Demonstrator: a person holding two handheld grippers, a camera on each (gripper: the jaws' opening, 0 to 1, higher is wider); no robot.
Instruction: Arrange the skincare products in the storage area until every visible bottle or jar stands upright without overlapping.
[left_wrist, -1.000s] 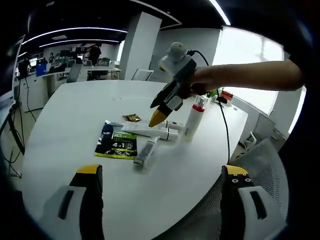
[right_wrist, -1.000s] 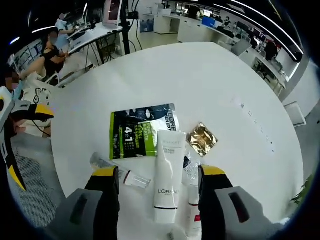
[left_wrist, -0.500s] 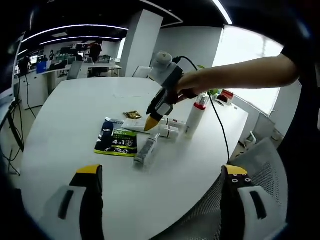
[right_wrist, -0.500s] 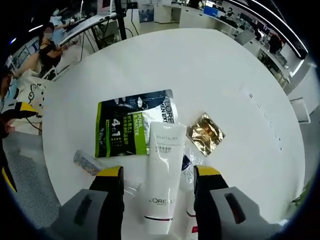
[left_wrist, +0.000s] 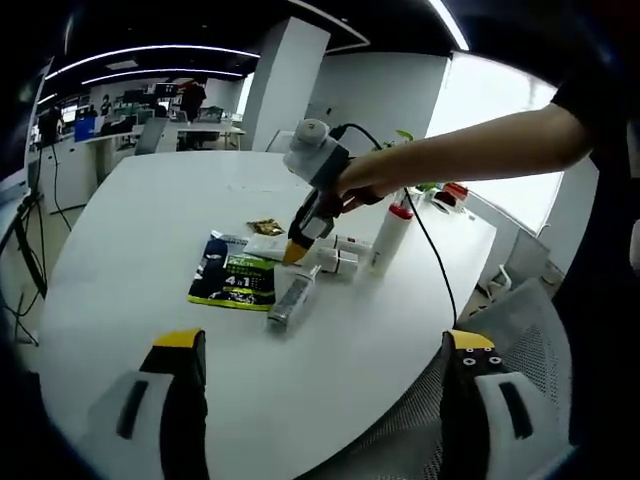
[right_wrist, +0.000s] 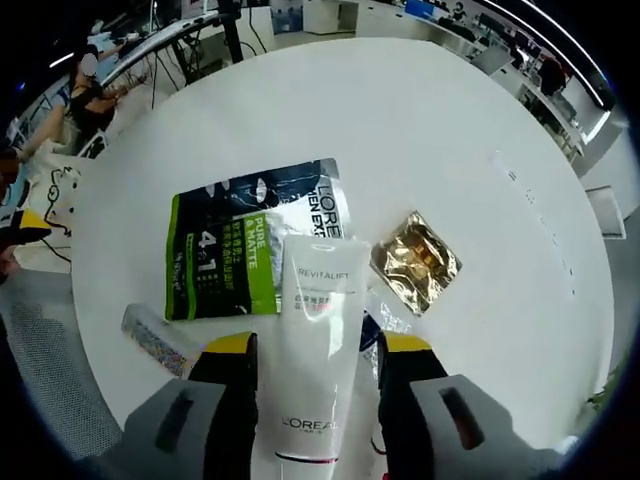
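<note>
1. Skincare products lie together on a round white table (left_wrist: 120, 220) in an open office.
2. In the right gripper view, the right gripper (right_wrist: 316, 357) has its two yellow-tipped jaws spread, one on each side of a white tube (right_wrist: 314, 350) that lies flat. Whether the jaws touch the tube cannot be told.
3. The tube's flat end overlaps a green and black sachet (right_wrist: 240, 250), which lies flat on the table.
4. A small gold packet (right_wrist: 415, 262) lies just beside the tube on its other side.
5. A narrow clear tube (right_wrist: 157, 338) lies near the sachet, apart from the white tube.
6. In the left gripper view, the left gripper (left_wrist: 325, 345) hangs well back from the products, near the table's edge, jaws spread wide with nothing between them.
7. That view also shows the person's hand (left_wrist: 355, 185) pointing the right gripper down at the cluster.
8. A white bottle with a red cap (left_wrist: 388, 236) stands upright just beyond the lying items.
</note>
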